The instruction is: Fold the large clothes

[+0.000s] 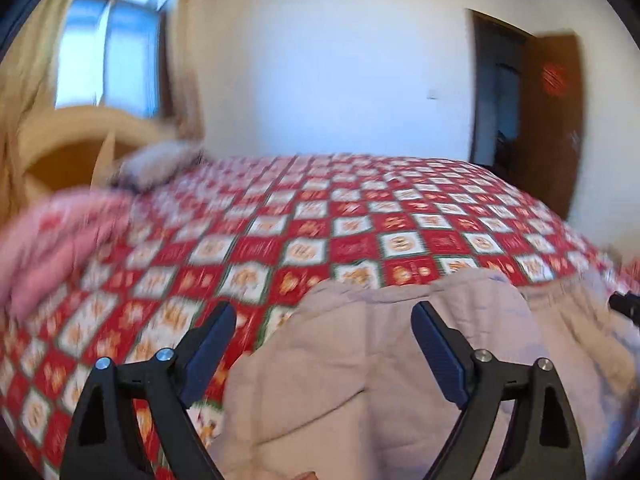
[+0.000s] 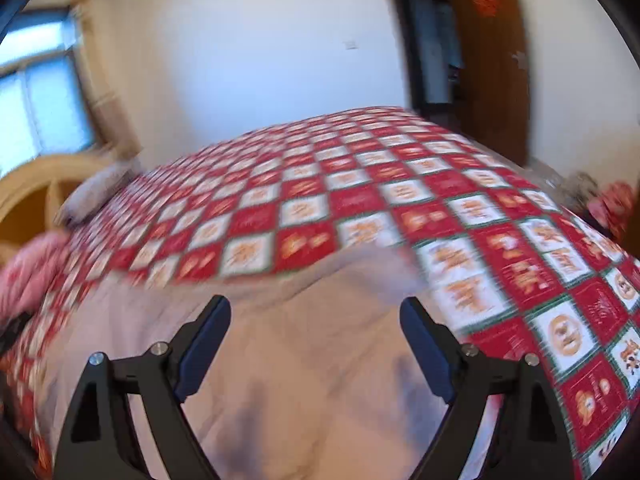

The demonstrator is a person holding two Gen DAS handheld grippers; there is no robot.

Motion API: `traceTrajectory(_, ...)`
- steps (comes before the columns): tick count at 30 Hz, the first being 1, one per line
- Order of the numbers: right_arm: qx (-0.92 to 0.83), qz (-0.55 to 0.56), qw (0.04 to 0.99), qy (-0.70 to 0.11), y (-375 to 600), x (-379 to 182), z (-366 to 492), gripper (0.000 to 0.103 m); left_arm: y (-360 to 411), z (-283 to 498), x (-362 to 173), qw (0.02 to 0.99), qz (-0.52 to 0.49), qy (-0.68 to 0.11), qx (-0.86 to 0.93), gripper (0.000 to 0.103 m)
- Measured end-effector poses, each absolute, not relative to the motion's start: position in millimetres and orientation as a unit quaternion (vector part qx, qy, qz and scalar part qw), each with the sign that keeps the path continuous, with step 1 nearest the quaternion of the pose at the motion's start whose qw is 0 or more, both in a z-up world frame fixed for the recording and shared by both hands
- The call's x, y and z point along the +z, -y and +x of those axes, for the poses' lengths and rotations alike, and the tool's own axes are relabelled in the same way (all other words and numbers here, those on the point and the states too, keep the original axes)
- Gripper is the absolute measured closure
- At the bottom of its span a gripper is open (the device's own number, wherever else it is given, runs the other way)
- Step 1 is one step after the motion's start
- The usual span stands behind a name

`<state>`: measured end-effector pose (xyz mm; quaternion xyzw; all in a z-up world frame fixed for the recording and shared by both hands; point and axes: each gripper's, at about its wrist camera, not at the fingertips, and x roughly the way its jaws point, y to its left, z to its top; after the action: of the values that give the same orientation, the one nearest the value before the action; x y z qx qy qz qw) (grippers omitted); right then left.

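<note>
A pale beige quilted garment [image 1: 360, 360] lies on the near part of a bed with a red and white checked cover [image 1: 304, 216]. My left gripper [image 1: 324, 316] is open above the garment's left part, its left finger over the cover. In the right wrist view the same garment [image 2: 304, 360] spreads under my right gripper [image 2: 316, 312], which is open and empty above it. The bed cover [image 2: 360, 200] stretches beyond. Both views are blurred.
A pink blanket [image 1: 52, 236] is bunched at the bed's left side. A grey pillow [image 1: 160, 164] lies by the wooden headboard [image 1: 72, 140]. A window [image 1: 108, 44] is at the far left and a brown door [image 1: 552, 120] at the far right.
</note>
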<state>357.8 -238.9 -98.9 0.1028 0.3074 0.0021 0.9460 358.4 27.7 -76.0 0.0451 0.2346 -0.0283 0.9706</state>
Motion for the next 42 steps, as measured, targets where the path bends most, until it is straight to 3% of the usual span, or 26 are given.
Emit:
traceTrajectory(4, 0.067, -0.024, 0.943, -0.326, 164.1, -119.2, 343.0, 0.014, 4.6, 382.8, -99.2, 0.963, 0.097, -0.249, -0.017, 0.009)
traceTrajectory(7, 0.062, -0.062, 0.94, -0.33, 146.8, -138.0, 363.8, 0.014, -4.2, 417.6, -131.0, 0.944, 0.091, -0.311, 0.054, 0.009)
traceTrajectory(10, 0.048, -0.03, 0.932, -0.358, 159.3, -150.1, 389.8, 0.013, -37.0, 444.6, -158.7, 0.926, 0.016, -0.369, 0.079, 0.008)
traceTrajectory(17, 0.055, 0.017, 0.931, -0.361, 173.9, -167.1, 411.2, 0.003, -49.3, 455.2, -175.7, 0.924, -0.021, -0.371, 0.086, 0.002)
traceTrajectory(42, 0.04, 0.019, 0.916, -0.399, 173.2, -190.0, 424.5, 0.0, -28.1, 467.9, -190.8, 0.913, 0.029, -0.392, 0.108, 0.001)
